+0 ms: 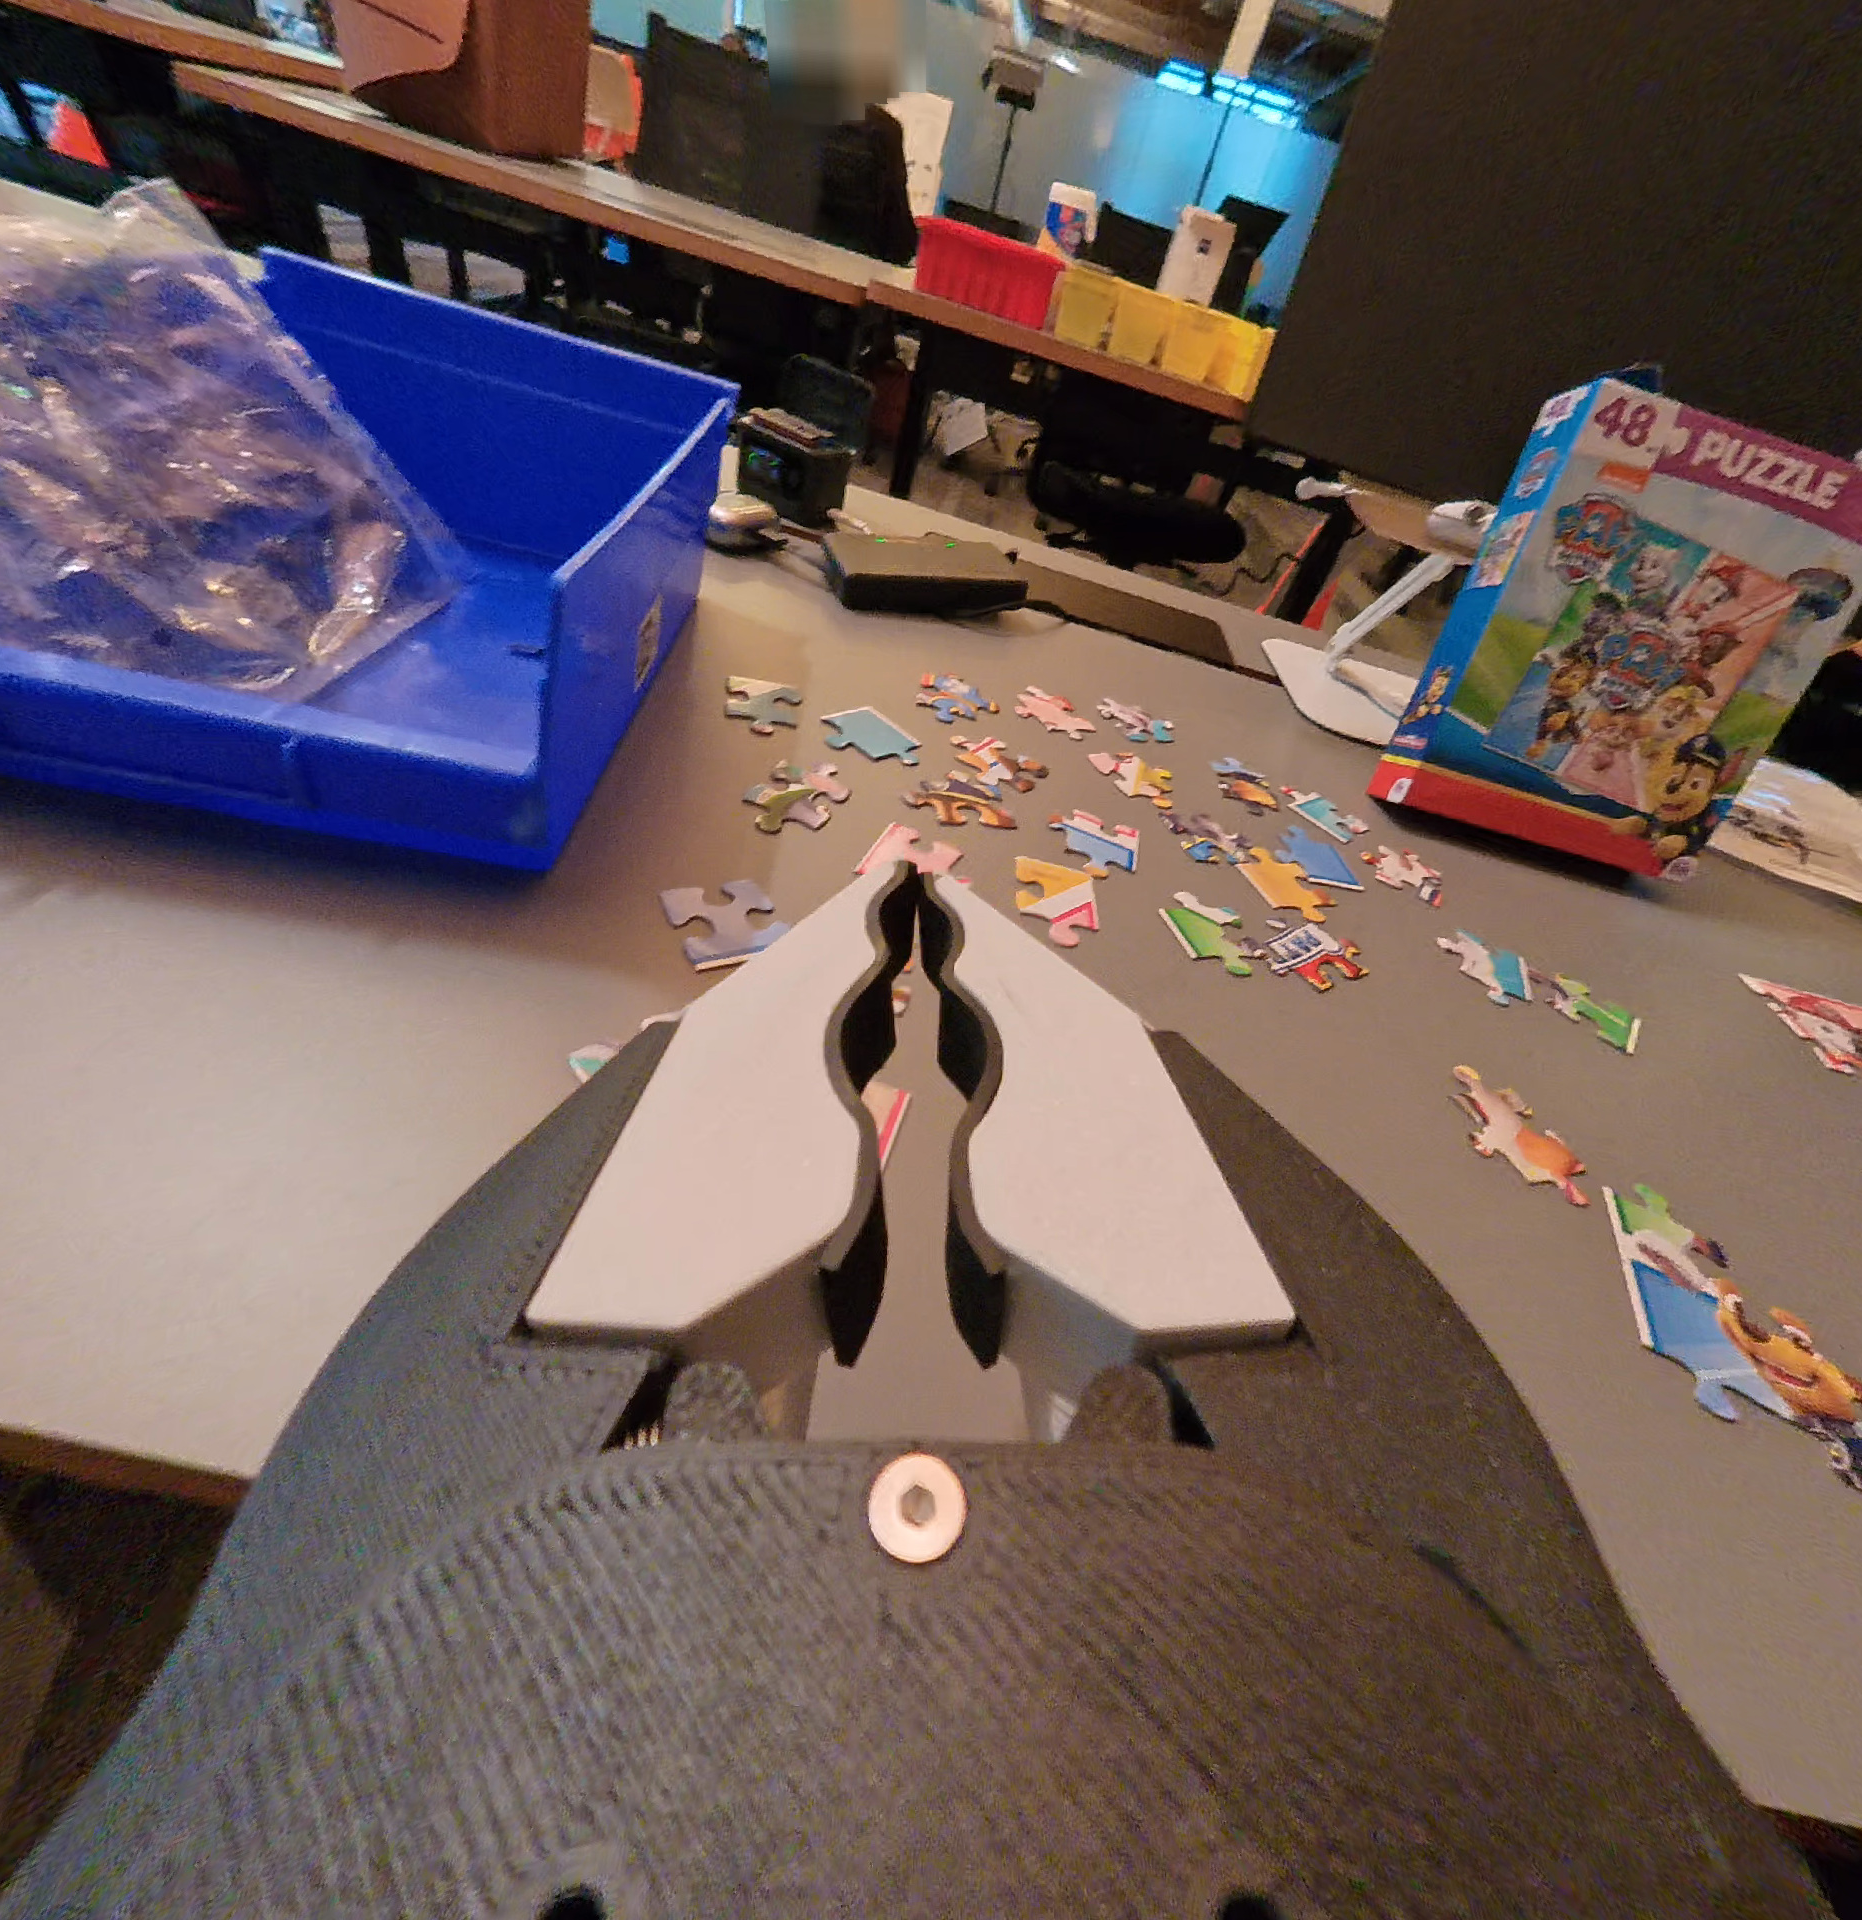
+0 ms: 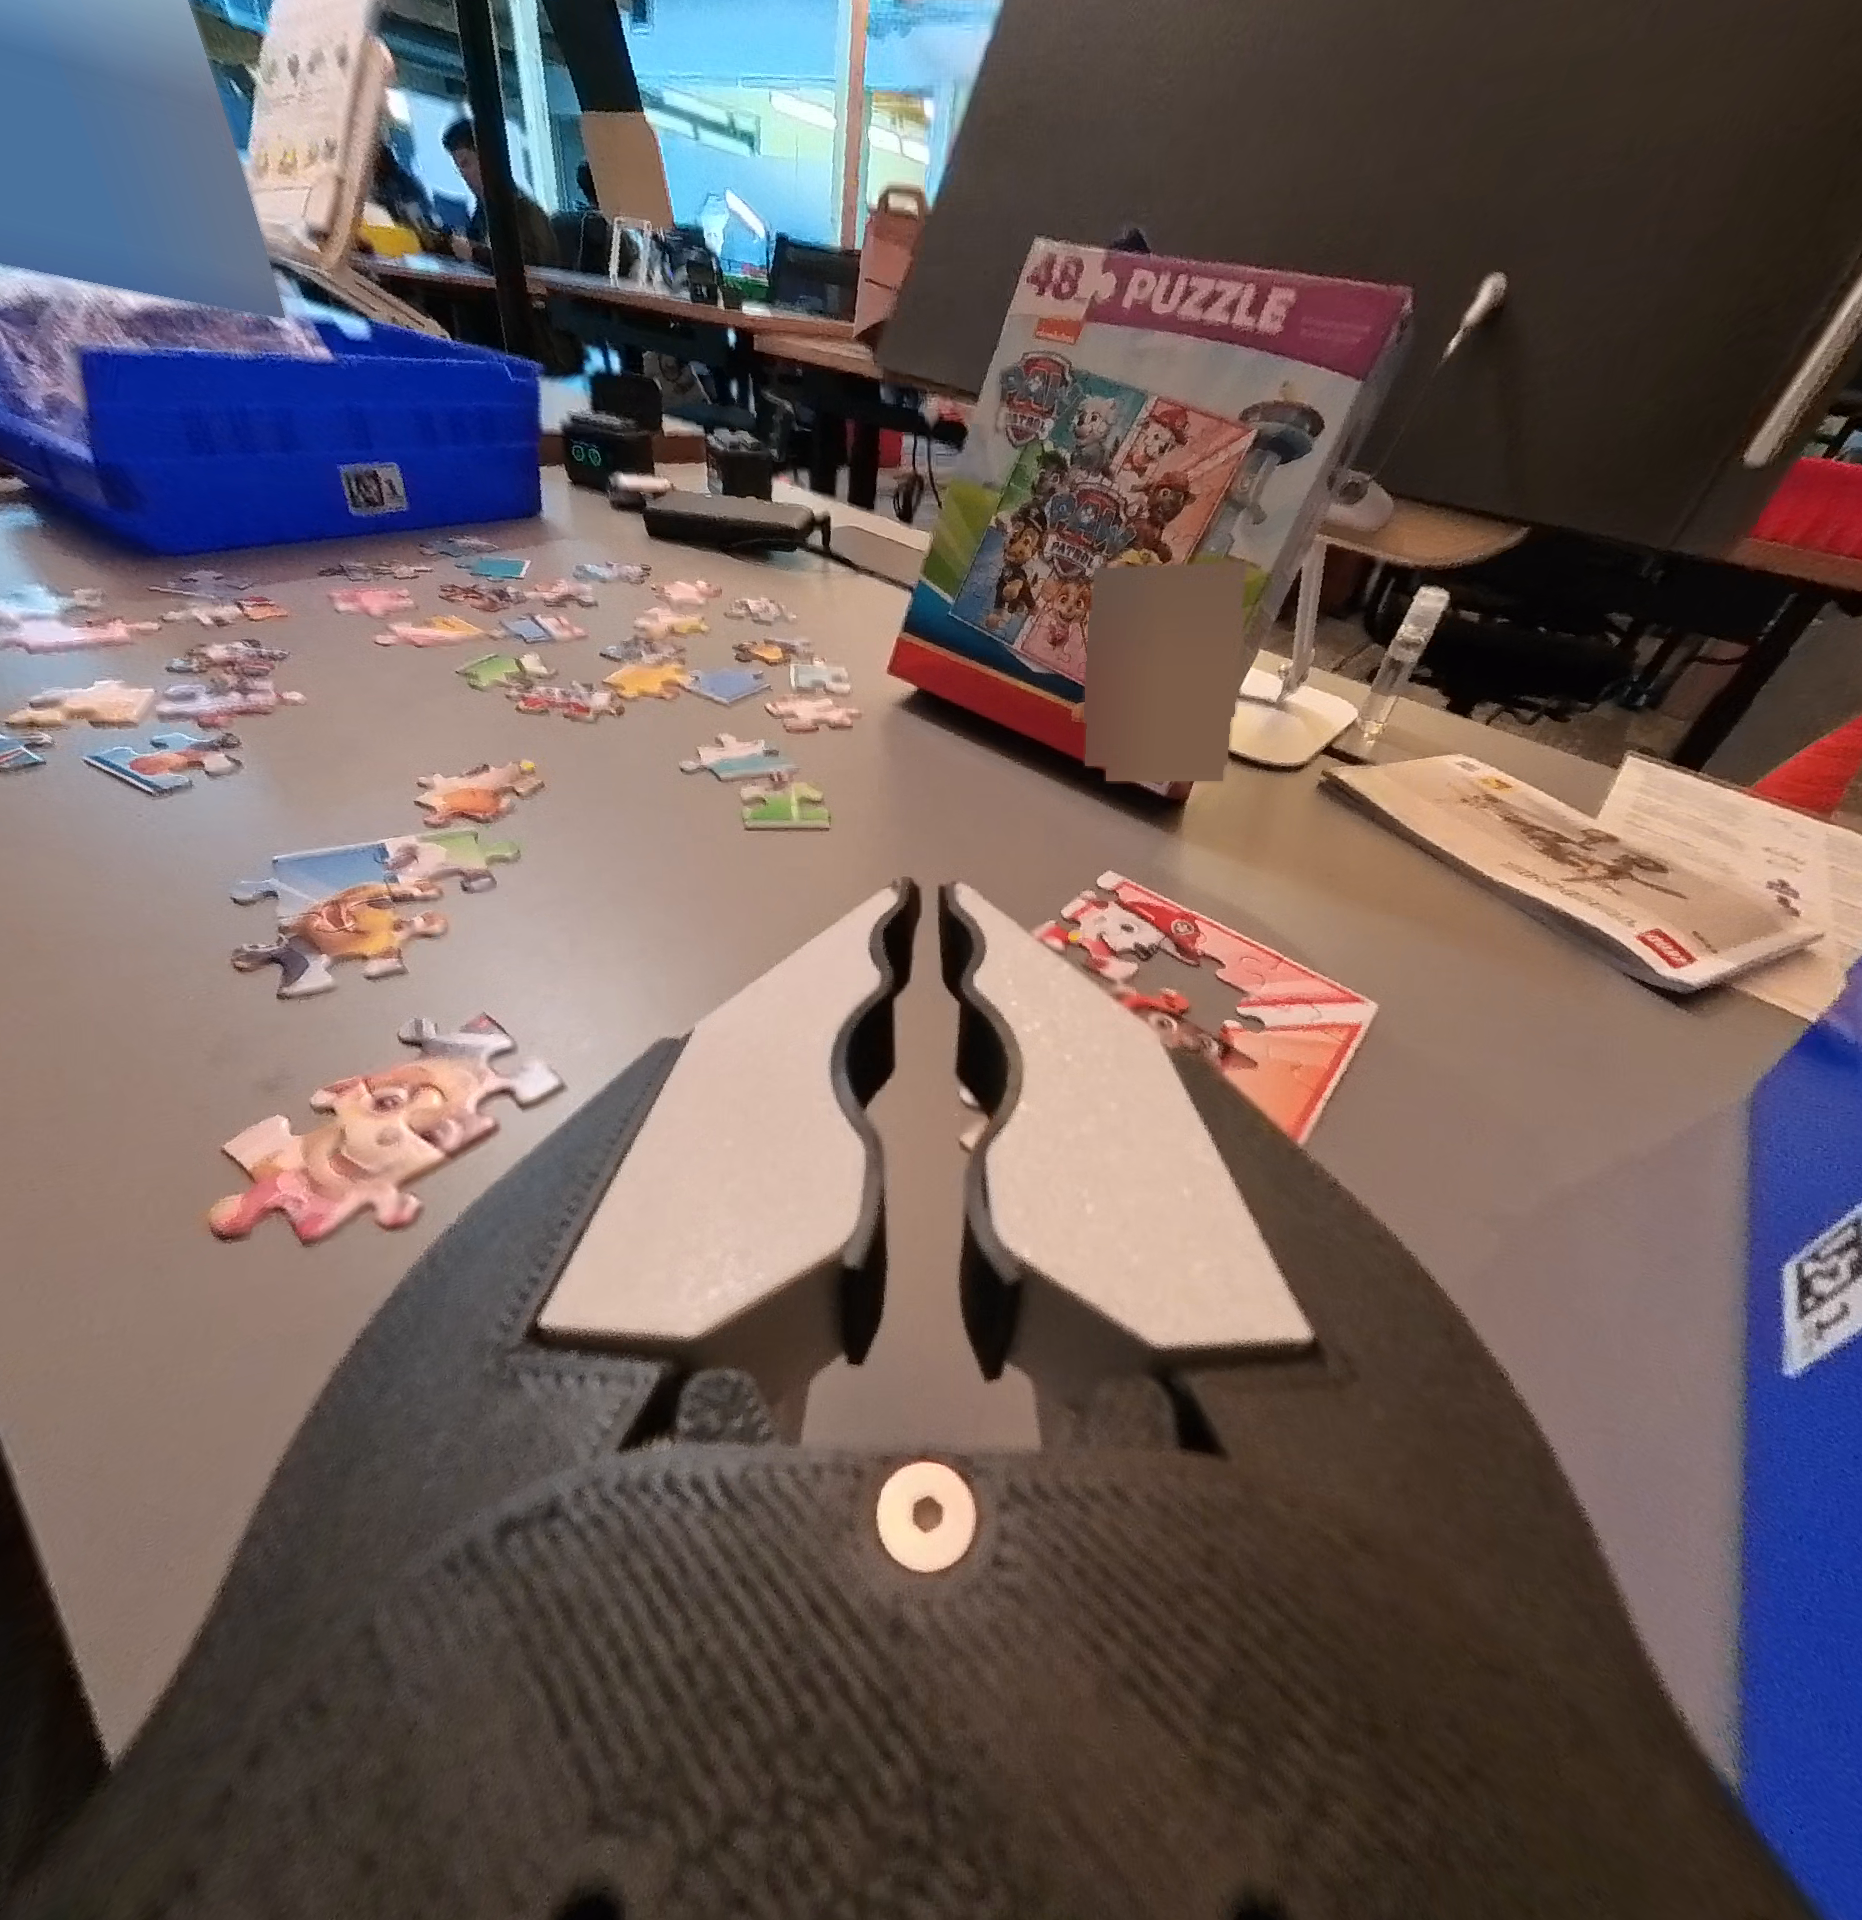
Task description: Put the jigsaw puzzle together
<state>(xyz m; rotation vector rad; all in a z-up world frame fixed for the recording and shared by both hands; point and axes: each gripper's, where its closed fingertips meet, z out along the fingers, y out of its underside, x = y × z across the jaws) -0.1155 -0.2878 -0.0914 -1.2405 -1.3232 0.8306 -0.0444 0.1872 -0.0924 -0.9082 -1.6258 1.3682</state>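
Several loose puzzle pieces (image 1: 1093, 831) lie spread on the grey table (image 1: 283, 1039). My left gripper (image 1: 919, 871) is shut, its tips pressed together at the near edge of a pink piece (image 1: 932, 854). I cannot tell whether they pinch it. My right gripper (image 2: 928, 891) is shut to a thin slit that shows only table. It hovers just left of a joined red and pink section (image 2: 1280, 997). Other joined sections lie to its left: an orange dog on blue (image 2: 335, 914) and a pink dog (image 2: 376, 1132).
The puzzle box (image 1: 1633, 623) stands at the far right of the pieces. A blue bin (image 1: 470, 561) holding a clear plastic bag (image 1: 148, 436) sits at the left. A booklet (image 2: 1592, 873) and a white stand base (image 2: 1291, 717) lie right of the box. Another blue bin (image 2: 1820, 1351) is at the right edge. Across from one pair of fingers to the other is roughly 50 cm. The pink dog (image 2: 376, 1132) is closer to my right gripper, around 15 cm from its tips; the left tips are 40 cm off.
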